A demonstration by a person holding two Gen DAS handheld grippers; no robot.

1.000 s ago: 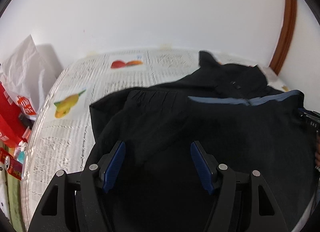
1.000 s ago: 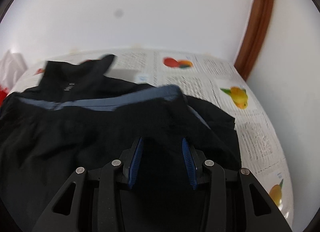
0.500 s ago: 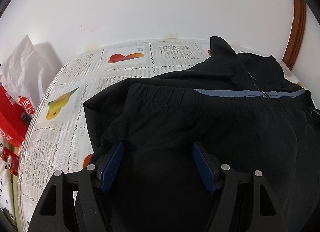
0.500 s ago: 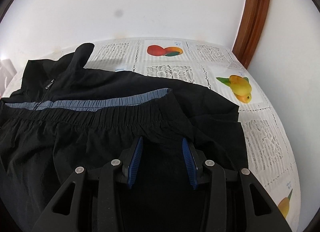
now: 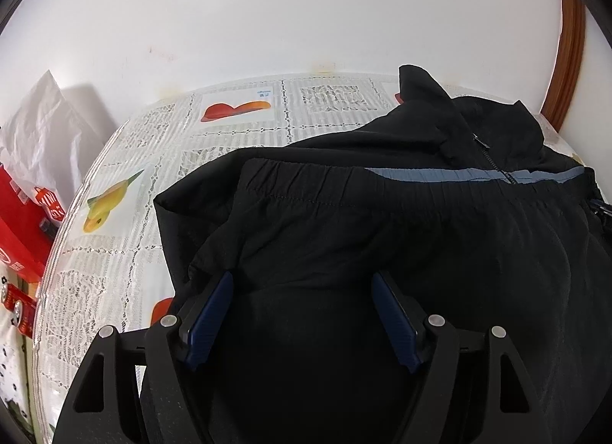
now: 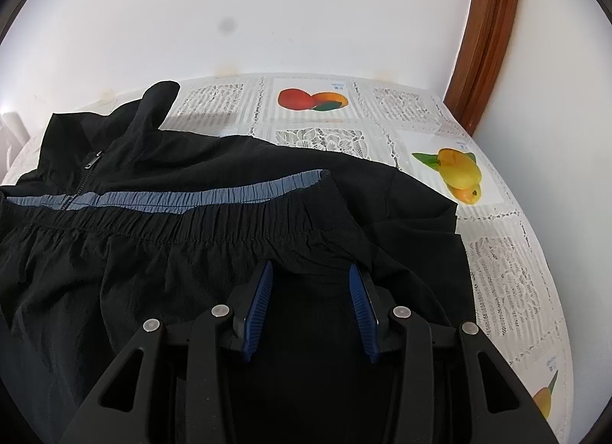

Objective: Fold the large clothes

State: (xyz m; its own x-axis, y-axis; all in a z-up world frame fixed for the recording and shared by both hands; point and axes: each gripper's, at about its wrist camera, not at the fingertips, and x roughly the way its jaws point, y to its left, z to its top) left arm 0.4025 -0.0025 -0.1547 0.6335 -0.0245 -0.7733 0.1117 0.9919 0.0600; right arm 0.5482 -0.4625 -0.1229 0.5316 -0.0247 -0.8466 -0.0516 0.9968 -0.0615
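A black jacket [image 5: 440, 237] with a grey-blue hem band [image 5: 470, 175] lies on the table, its lower half folded up toward the collar [image 5: 424, 100]. My left gripper [image 5: 302, 287] is open, its blue pads over the fold at the left side. In the right wrist view the jacket [image 6: 172, 237] fills the left and middle, with the hem band [image 6: 183, 197] and zipper [image 6: 90, 165] showing. My right gripper [image 6: 310, 275] is open over the fold at the jacket's right side. Neither gripper holds cloth.
The table carries a white lace cloth with fruit pictures [image 6: 493, 272], also in the left wrist view [image 5: 114, 245]. A white bag [image 5: 42, 130] and red packaging [image 5: 23, 222] stand at the left edge. A white wall is close behind, a brown wooden frame [image 6: 485, 31] at right.
The folded hem has come down flat onto the jacket's upper part. Both grippers have moved slightly back and lower over the fold, staying open.
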